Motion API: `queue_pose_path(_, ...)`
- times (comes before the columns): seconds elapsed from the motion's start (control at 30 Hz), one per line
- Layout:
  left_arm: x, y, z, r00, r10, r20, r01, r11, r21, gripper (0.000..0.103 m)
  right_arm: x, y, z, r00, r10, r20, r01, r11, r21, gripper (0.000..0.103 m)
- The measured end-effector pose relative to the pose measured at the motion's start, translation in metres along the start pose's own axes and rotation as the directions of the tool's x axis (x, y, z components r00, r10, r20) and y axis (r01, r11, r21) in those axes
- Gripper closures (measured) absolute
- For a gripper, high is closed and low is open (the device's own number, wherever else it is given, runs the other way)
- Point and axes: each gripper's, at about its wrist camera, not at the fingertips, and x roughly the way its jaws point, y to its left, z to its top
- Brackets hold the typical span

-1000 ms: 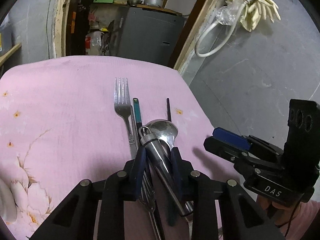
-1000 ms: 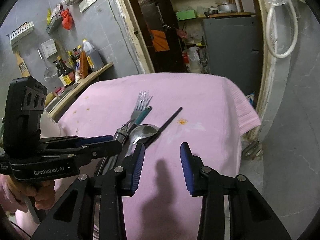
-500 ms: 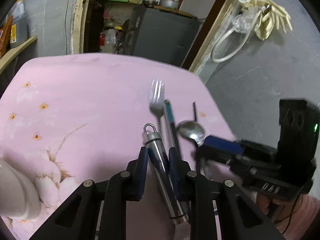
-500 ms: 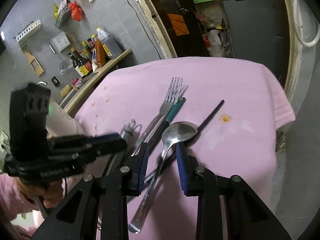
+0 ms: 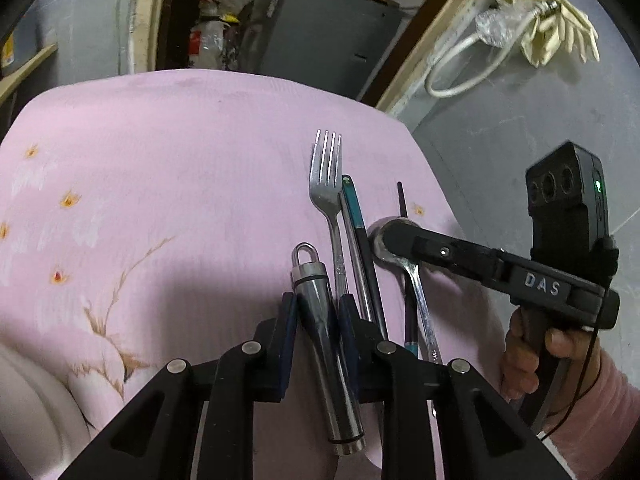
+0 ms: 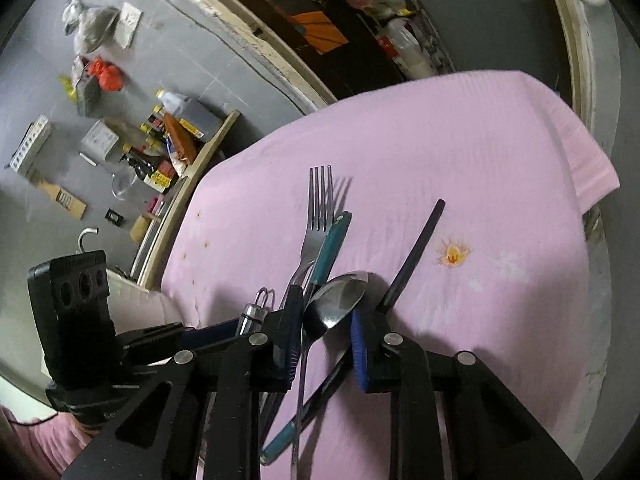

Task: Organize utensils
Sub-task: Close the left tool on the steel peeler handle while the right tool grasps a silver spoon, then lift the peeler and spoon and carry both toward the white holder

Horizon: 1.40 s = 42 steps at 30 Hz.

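My left gripper [image 5: 319, 320] is shut on a steel handle with a ring at its end [image 5: 320, 308], held just left of the utensil pile. A fork [image 5: 326, 184], a teal-handled utensil [image 5: 352, 204], a black stick [image 5: 401, 200] and a spoon [image 5: 420, 300] lie side by side on the pink cloth. My right gripper [image 6: 326, 336] is low over the spoon [image 6: 340, 300]. Its jaws are closing, with the lower part of the spoon's bowl between the pads, and I see no firm contact. The fork [image 6: 318, 208] and the black stick [image 6: 416, 252] lie beyond it.
The pink flowered cloth [image 5: 160, 160] covers the table, whose right edge drops off near the grey wall. A white rounded object [image 5: 24, 400] sits at the near left. A shelf of bottles [image 6: 180, 136] stands beyond the left side. A person's hand [image 5: 520, 360] holds the right gripper.
My left gripper has carried the steel handle leftward off the spoon, to the fork's left. The right gripper has rolled, come down over the spoon and narrowed its jaws.
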Motion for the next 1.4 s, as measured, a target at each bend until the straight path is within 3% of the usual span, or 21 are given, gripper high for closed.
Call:
queue_pose_path(0.07, 0.002, -0.004, 0.004, 1.0, 0.01, -0.023, -0.01, 1.0, 0.011, 0.081, 0.0, 0.002, 0.0, 1.0, 0.007, 0.01, -0.008, 1.0, 0.023, 0.095)
queue_pose_path(0.3, 0.002, -0.012, 0.006, 0.999, 0.039, -0.019, -0.039, 0.999, 0.025, 0.085, -0.032, 0.028, -0.01, 0.992, 0.004, 0.127, -0.003, 1.0, -0.009, 0.097)
queue_pose_path(0.43, -0.025, -0.012, -0.003, 0.997, 0.018, 0.078, -0.019, 1.0, 0.008, 0.085, -0.061, 0.05, -0.023, 0.975, -0.025, 0.22, 0.041, 0.997, -0.069, 0.097)
queue_pose_path(0.57, -0.06, -0.018, -0.014, 0.984, 0.004, 0.179, -0.011, 0.999, 0.038, 0.086, -0.09, 0.069, -0.031, 0.955, -0.045, 0.294, 0.075, 0.993, -0.09, 0.097)
queue_pose_path(0.8, -0.123, -0.028, -0.04, 0.945, -0.012, 0.326, -0.014, 0.997, 0.079, 0.086, -0.135, 0.106, -0.036, 0.915, 0.002, 0.403, 0.026, 0.998, -0.064, 0.097)
queue_pose_path(0.97, -0.172, -0.02, -0.04, 0.915, -0.029, 0.402, 0.0, 0.997, 0.072, 0.086, -0.156, 0.15, -0.032, 0.874, 0.068, 0.482, -0.023, 0.995, -0.098, 0.097)
queue_pose_path(1.17, -0.243, -0.006, -0.032, 0.876, -0.013, 0.482, -0.023, 0.997, 0.069, 0.086, -0.17, 0.23, -0.024, 0.822, 0.109, 0.558, 0.032, 0.971, -0.237, 0.097)
queue_pose_path(1.33, -0.299, 0.014, -0.027, 0.845, 0.005, 0.534, -0.039, 0.998, 0.051, 0.085, -0.172, 0.297, -0.024, 0.784, 0.133, 0.606, 0.114, 0.929, -0.352, 0.097)
queue_pose_path(1.4, -0.322, 0.024, -0.026, 0.826, 0.029, 0.564, -0.064, 0.997, 0.043, 0.086, -0.172, 0.323, -0.025, 0.77, 0.157, 0.618, 0.129, 0.911, -0.392, 0.098)
